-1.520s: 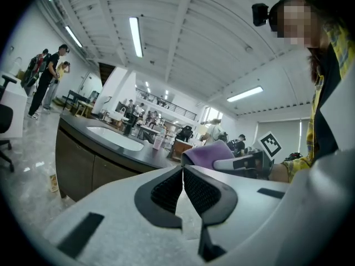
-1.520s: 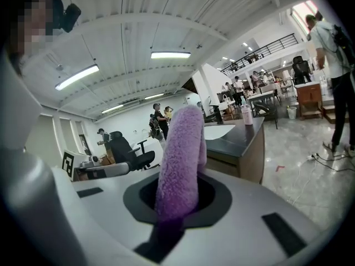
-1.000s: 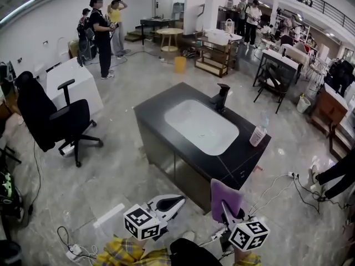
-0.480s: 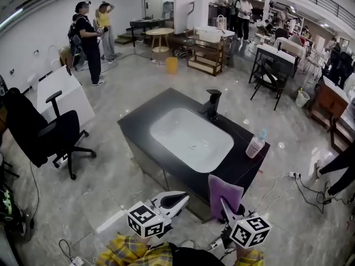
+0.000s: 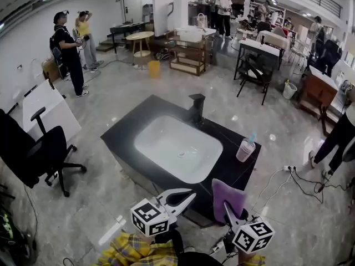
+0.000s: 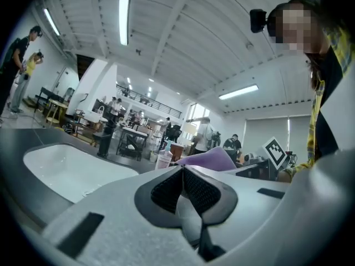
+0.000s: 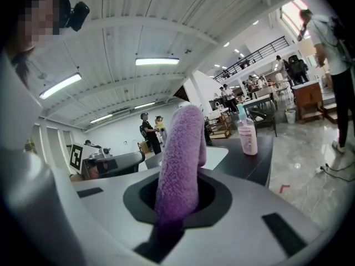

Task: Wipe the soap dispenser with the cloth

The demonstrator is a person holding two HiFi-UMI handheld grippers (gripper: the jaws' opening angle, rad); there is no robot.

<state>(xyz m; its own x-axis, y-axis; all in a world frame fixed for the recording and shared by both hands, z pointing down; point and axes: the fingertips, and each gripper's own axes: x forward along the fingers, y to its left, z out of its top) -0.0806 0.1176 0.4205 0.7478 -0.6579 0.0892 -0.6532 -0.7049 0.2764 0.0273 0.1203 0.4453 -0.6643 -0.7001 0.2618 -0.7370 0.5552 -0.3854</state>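
Note:
The soap dispenser [image 5: 245, 148], a pink bottle with a blue pump, stands upright at the right end of the black counter [image 5: 119, 134], beside the white basin [image 5: 177, 148]. My right gripper [image 5: 228, 210] is shut on a purple cloth [image 5: 227, 195], which stands up from its jaws just short of the counter's near edge. In the right gripper view the cloth [image 7: 180, 159] rises between the jaws of the right gripper [image 7: 177, 198], with the dispenser [image 7: 247, 137] ahead to the right. My left gripper [image 5: 187, 196] is shut and empty, its pads [image 6: 166, 190] pressed together, level, at the counter's near edge.
A black faucet [image 5: 196, 108] stands behind the basin. An office chair [image 5: 33, 148] is to the left. Cables and a power strip [image 5: 299, 176] lie on the floor to the right, near a person's legs [image 5: 333, 140]. More people and furniture stand far behind.
Both grippers have moved forward with me toward the counter, which now lies closer and larger in the head view. The cloth stays in the right gripper; the left stays shut.

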